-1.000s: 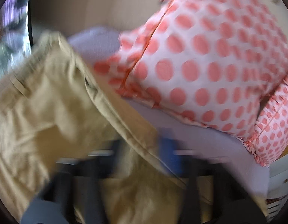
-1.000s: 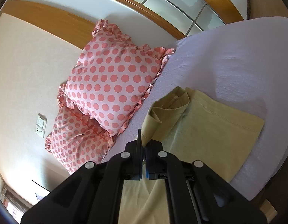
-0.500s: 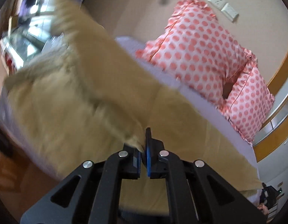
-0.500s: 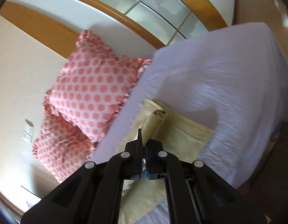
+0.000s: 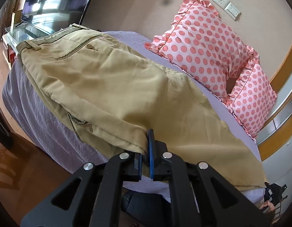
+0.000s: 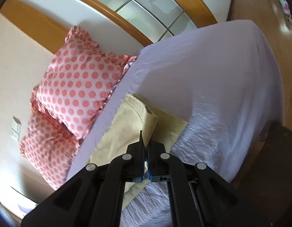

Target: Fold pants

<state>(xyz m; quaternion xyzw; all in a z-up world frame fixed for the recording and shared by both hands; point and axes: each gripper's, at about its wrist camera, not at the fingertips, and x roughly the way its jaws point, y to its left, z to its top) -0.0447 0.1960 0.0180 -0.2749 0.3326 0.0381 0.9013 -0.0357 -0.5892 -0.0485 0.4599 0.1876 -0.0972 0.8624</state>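
While the khaki pants (image 5: 111, 83) lie doubled lengthwise across the lilac bed (image 6: 212, 79), fabric edges are pinched by the nearly closed left gripper (image 5: 146, 147) and right gripper (image 6: 145, 149).

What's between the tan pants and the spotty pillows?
Only a bare strip of lilac sheet separates the pants from the pillows, shown in the left wrist view.

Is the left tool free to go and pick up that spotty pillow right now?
Probably not yet. The left tool is shut on the khaki pants, so it would have to let go first. The polka-dot pillow lies beyond the pants, uncovered.
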